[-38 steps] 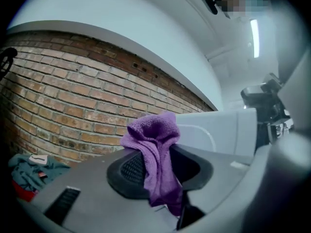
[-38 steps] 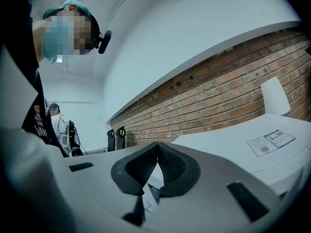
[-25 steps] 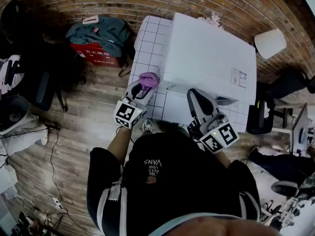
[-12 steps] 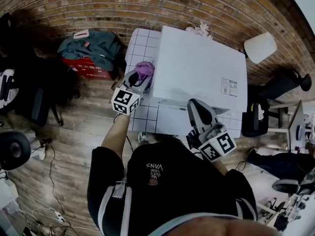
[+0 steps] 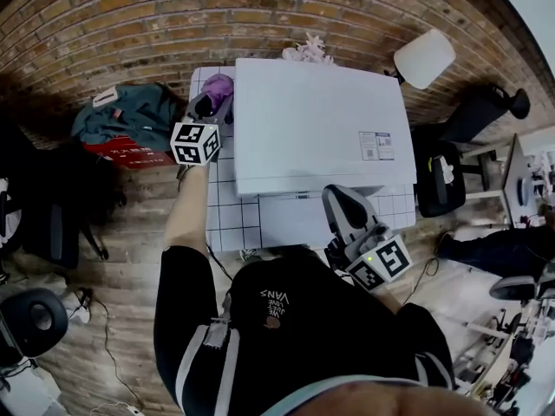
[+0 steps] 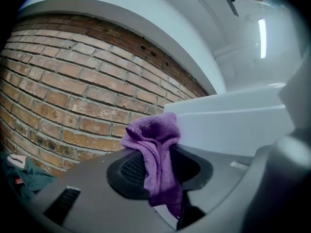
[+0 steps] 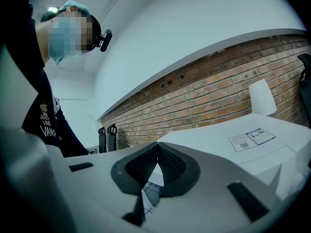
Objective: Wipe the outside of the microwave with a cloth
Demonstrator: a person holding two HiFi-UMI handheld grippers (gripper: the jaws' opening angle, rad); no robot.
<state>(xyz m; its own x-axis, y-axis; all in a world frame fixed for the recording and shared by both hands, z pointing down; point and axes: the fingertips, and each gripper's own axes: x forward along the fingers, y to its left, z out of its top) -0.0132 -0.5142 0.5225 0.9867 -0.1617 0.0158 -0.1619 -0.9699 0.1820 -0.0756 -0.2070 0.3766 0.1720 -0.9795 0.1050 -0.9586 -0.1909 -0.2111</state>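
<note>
1. Two hand-held grippers in play, and only one's doing anything. The left hand-held gripper (image 5: 211, 107) is clamped on a purple cloth (image 6: 154, 141). The jaws pinch the middle of it, so a wad sticks out past the tips and a tail hangs down below.
2. That wad is up at the far left corner of the microwave (image 5: 321, 120), on its left side near the top edge. Looks like it's touching or just beside the white wall, can't say for sure which. Holding the cloth bunched out front makes sense to me: fabric meets the casing first, not the jaws.
3. The right hand-held gripper (image 7: 157, 152) is closed with nothing in it, tips together. It sits at the front edge of the microwave, close to the person's body. My guess is it's parked out of the way, or ready to steady the box, since wiping only needs one.
4. Task-wise I'd call it mid-wipe on the left side. The top, front and right side have no cloth near them.
5. Surface: white tiled tabletop (image 5: 221, 224) with dark grid lines, and the microwave takes up most of it. Its top is plain white apart from a small label (image 5: 375, 146) toward the right.
6. Room: brick wall (image 5: 130, 24) right behind and a wood floor (image 5: 113, 258). There's a teal bag (image 5: 130, 115) on something red off to the left, and a white lamp shade (image 5: 423, 57) past the far right corner.
</note>
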